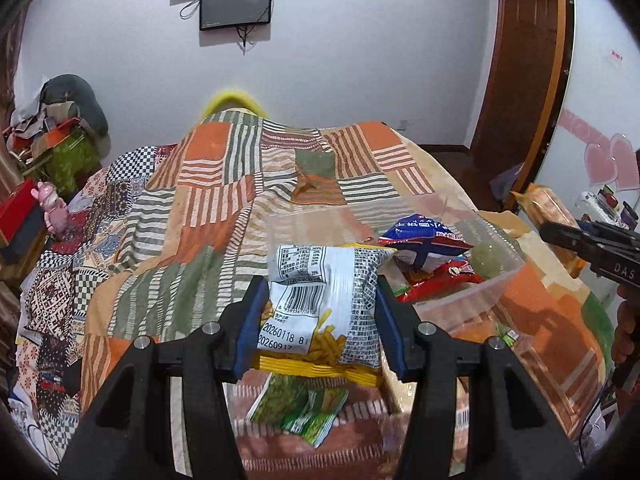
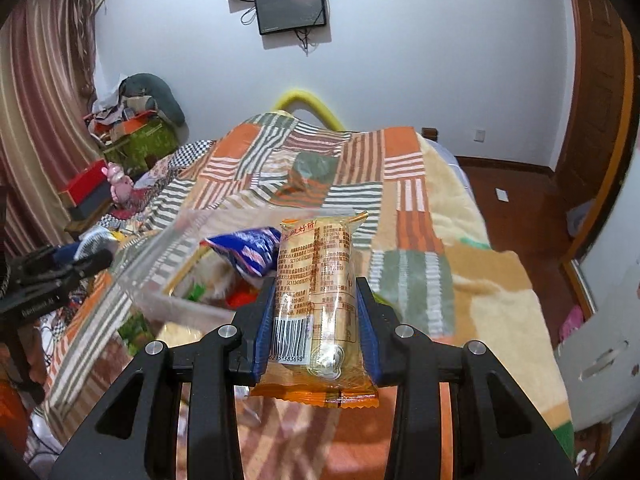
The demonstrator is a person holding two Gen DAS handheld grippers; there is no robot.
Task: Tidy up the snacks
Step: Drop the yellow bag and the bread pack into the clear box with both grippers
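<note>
Your left gripper point(image 1: 324, 312) points forward and downward over the bed, its blue pads clamped on the sides of a white-and-yellow chip bag point(image 1: 326, 292), which stands nearly upright between them, barcode facing you. Just below it a green snack packet point(image 1: 300, 408) lies flat on the patchwork blanket point(image 1: 192, 208). Your right gripper point(image 2: 316, 320) is tilted down in much the same way and grips an orange-edged clear pack of biscuits point(image 2: 320, 292) lengthwise, the pack held clear of the blanket. In the left wrist view that same gripper enters from the right edge, with part of your hand point(image 1: 626, 332) below it. Between and slightly beyond the two grippers sits a clear plastic bin point(image 1: 472, 292) on the blanket, already holding a blue-and-white bag point(image 1: 424, 240) and a red packet point(image 1: 444, 276). Farther off, the blanket rises over the foot of the bed, and a dark monitor point(image 1: 236, 4) hangs on the white wall.
</note>
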